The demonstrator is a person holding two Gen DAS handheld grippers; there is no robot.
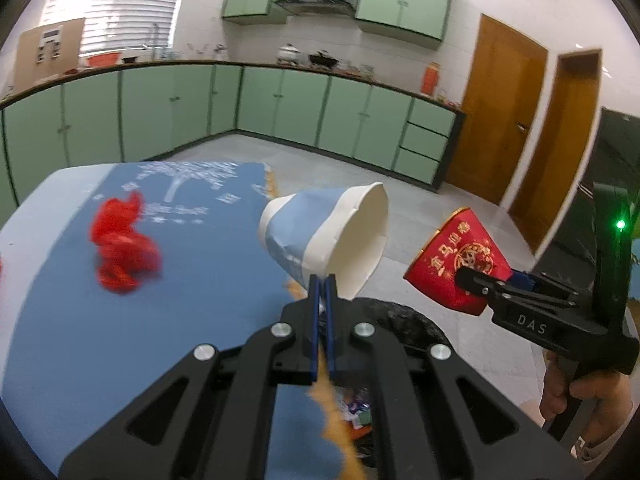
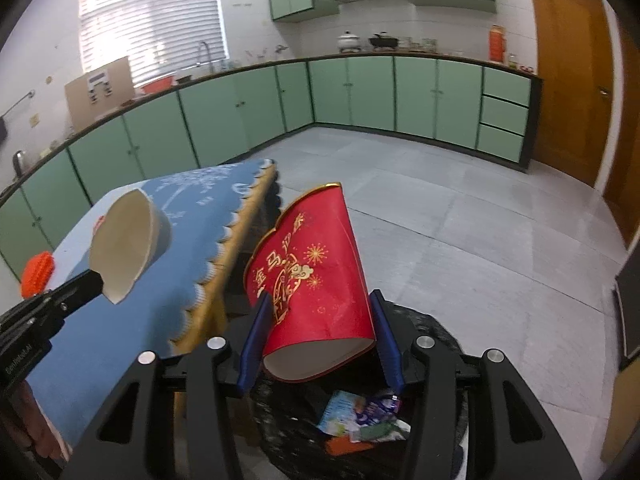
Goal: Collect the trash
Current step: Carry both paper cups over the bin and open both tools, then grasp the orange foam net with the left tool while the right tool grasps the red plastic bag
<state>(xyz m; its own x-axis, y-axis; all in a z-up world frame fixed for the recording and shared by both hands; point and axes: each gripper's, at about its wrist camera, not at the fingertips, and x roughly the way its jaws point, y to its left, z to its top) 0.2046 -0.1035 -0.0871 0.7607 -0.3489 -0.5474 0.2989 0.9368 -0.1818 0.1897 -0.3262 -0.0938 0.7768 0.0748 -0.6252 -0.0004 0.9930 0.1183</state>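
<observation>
My left gripper (image 1: 322, 280) is shut on the rim of a blue-and-white paper cup (image 1: 326, 232), which lies tilted with its mouth toward the right, near the table's right edge. In the right wrist view the same cup (image 2: 124, 240) shows at the left, pinched by the left gripper (image 2: 98, 280). My right gripper (image 2: 318, 306) is shut on a red paper cup with gold print (image 2: 316, 276), held sideways above a black-lined trash bin (image 2: 432, 332). From the left wrist view the red cup (image 1: 456, 260) hangs in the right gripper (image 1: 466, 276). Crumpled red trash (image 1: 124, 244) lies on the blue tablecloth (image 1: 200, 280).
The bin (image 1: 404, 324) stands on the floor beside the table's scalloped right edge and holds several wrappers (image 2: 360, 420). Green cabinets (image 1: 280, 104) line the far walls, wooden doors (image 1: 500, 120) at the right. A hand (image 1: 576, 392) holds the right gripper's handle.
</observation>
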